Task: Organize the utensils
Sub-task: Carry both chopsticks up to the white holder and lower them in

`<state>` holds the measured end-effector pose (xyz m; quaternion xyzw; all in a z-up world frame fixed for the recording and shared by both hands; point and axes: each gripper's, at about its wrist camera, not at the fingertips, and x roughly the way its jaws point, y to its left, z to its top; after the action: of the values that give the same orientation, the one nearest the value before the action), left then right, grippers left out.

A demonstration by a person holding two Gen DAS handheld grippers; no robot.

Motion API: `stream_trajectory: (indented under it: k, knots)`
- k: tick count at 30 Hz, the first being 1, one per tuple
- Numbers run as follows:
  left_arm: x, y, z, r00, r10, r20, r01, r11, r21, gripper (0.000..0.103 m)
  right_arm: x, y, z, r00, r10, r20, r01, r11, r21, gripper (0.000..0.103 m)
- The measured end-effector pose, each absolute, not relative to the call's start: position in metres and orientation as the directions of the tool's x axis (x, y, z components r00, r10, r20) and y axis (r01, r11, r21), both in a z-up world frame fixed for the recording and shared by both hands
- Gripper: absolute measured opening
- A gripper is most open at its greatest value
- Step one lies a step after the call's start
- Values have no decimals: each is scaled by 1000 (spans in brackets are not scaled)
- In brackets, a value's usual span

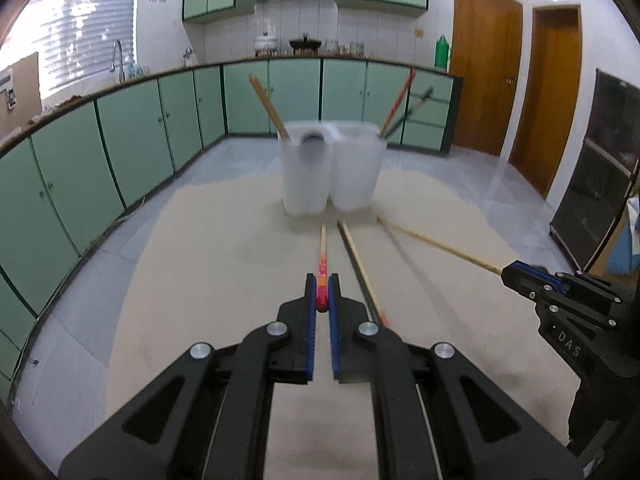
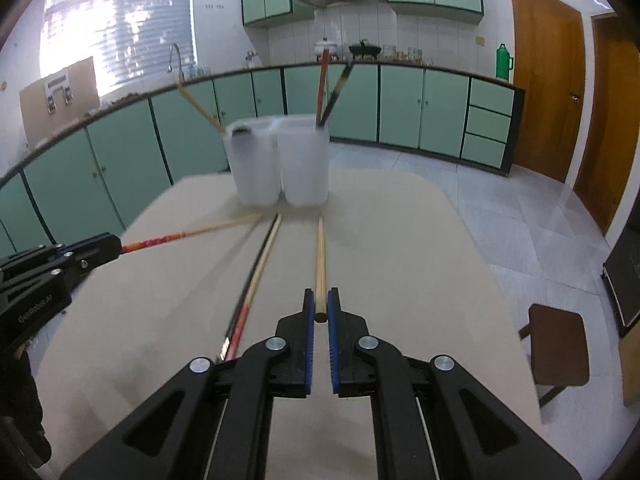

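Observation:
My left gripper [image 1: 322,280] is shut on the red patterned end of a chopstick [image 1: 322,252], whose pale tip points at two white plastic cups [image 1: 332,176]. My right gripper [image 2: 320,294] is shut on a plain wooden chopstick [image 2: 320,256] that points the same way. Both sticks are lifted off the beige table [image 2: 400,248]. Between the grippers, two more chopsticks [image 2: 256,276], one pale and one dark, lie side by side on the table. In the left cup [image 2: 254,164] leans a wooden chopstick [image 2: 200,110]. The right cup [image 2: 305,164] holds a red one and a dark one [image 2: 332,88].
Green kitchen cabinets [image 1: 160,128] run along the far wall and left side under a counter. Wooden doors [image 1: 520,92] stand at the right. A brown stool [image 2: 560,344] sits beside the table's right edge.

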<state>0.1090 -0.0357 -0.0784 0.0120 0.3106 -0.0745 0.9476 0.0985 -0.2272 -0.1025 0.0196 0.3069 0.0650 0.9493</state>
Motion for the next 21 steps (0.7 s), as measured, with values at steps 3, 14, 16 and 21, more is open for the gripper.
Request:
stream_trajectory:
  k: [3, 14, 16, 21]
  knots:
    - [111, -34, -63, 818, -139, -559, 154, 988, -21, 5, 102, -231, -82, 824, 149, -547, -122, 989, 84, 6]
    - [132, -35, -11, 871, -176, -458, 188, 982, -19, 5, 121, -236, -19, 869, 221, -443, -203, 975, 89, 6]
    - [136, -36, -4, 873, -191, -448, 203, 979, -22, 5, 126, -234, -10, 872, 228, -434, -215, 973, 78, 6]
    - [142, -37, 10, 870, -237, -432, 241, 969, -47, 5, 138, -233, 8, 867, 261, -425, -253, 964, 76, 6]
